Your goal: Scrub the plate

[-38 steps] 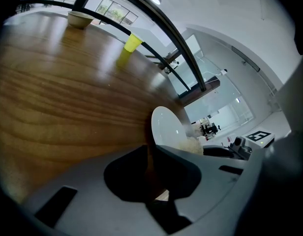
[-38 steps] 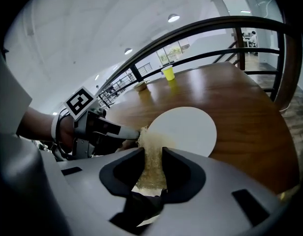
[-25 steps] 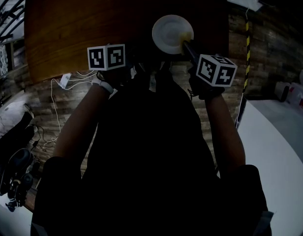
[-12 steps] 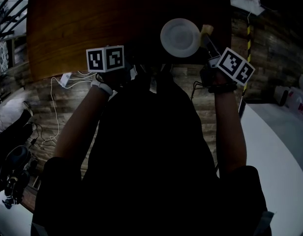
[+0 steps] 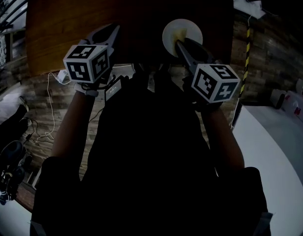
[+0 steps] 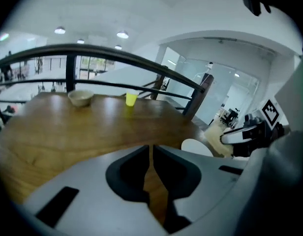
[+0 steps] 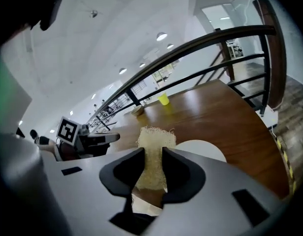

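A white plate [image 5: 187,32] lies near the front edge of the brown wooden table [image 5: 92,14]. My right gripper [image 5: 180,43] reaches over the plate, shut on a pale yellow scrubbing sponge [image 5: 180,34] that rests on the plate's middle. In the right gripper view the sponge [image 7: 155,137] sticks out between the jaws of the right gripper [image 7: 152,156], with the plate [image 7: 206,149] just beyond. My left gripper [image 5: 112,31] hovers over the table's edge to the left of the plate. In its own view the left gripper [image 6: 152,154] is shut on nothing, and the plate [image 6: 197,146] shows at the right.
At the table's far side stand a small bowl [image 6: 81,98] and a yellow cup [image 6: 131,99]. A dark railing [image 6: 117,58] runs behind the table. White cables [image 5: 55,82] lie on the plank floor at the left, below the table's edge.
The right gripper swung from the plate's right side back over the plate with the sponge. The left gripper moved left and forward, over the table's edge.
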Action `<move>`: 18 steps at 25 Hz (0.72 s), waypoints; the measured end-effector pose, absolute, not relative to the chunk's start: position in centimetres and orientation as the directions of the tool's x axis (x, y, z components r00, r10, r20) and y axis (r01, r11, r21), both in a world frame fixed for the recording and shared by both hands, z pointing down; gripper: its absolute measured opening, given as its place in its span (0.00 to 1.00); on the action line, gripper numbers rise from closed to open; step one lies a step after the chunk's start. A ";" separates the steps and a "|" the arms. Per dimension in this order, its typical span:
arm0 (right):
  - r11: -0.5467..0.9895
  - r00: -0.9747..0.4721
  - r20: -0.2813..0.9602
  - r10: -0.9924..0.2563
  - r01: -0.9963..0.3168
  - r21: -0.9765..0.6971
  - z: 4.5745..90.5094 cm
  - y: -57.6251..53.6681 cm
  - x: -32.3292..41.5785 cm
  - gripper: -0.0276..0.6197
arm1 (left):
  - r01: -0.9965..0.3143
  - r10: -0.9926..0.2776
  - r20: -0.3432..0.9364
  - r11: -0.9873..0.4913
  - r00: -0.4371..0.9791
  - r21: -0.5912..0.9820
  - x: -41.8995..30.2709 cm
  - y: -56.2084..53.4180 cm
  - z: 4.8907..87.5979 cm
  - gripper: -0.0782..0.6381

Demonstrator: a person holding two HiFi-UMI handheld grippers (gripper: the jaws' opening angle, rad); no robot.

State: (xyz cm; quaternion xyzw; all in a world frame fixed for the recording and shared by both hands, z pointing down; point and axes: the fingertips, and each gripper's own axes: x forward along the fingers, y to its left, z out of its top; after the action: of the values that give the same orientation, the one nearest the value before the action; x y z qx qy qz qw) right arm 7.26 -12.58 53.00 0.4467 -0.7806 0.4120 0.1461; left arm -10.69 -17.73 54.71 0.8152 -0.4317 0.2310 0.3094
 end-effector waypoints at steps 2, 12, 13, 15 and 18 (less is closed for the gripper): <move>0.337 -0.583 0.577 -0.572 -0.809 -0.482 51.6 -12.1 5.6 0.23 | -0.855 -0.615 0.615 -0.472 0.494 0.215 -11.6 -18.5 52.3 0.16; 0.570 -0.690 0.398 -0.604 -0.724 -0.389 42.4 -12.1 1.3 0.23 | -0.839 -0.750 0.390 -0.527 0.534 0.135 -11.0 -17.9 39.4 0.16; 0.576 -0.691 0.372 -0.620 -0.723 -0.382 41.3 -12.3 0.9 0.23 | -0.830 -0.756 0.351 -0.534 0.553 0.159 -10.1 -17.6 38.2 0.16; 0.587 -0.687 0.330 -0.647 -0.726 -0.359 39.4 -12.3 0.3 0.23 | -0.804 -0.748 0.294 -0.558 0.594 0.206 -8.2 -16.6 36.5 0.16; 0.609 -0.680 0.286 -0.675 -0.732 -0.304 37.6 -12.1 0.0 0.23 | -0.760 -0.715 0.259 -0.597 0.649 0.257 -5.3 -14.6 35.4 0.16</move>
State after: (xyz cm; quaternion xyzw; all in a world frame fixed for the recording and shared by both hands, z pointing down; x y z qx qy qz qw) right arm 0.00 -12.14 37.57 0.3935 -0.8942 0.2014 0.0711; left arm -5.29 -14.59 35.38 0.8912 -0.4138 0.0646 0.1743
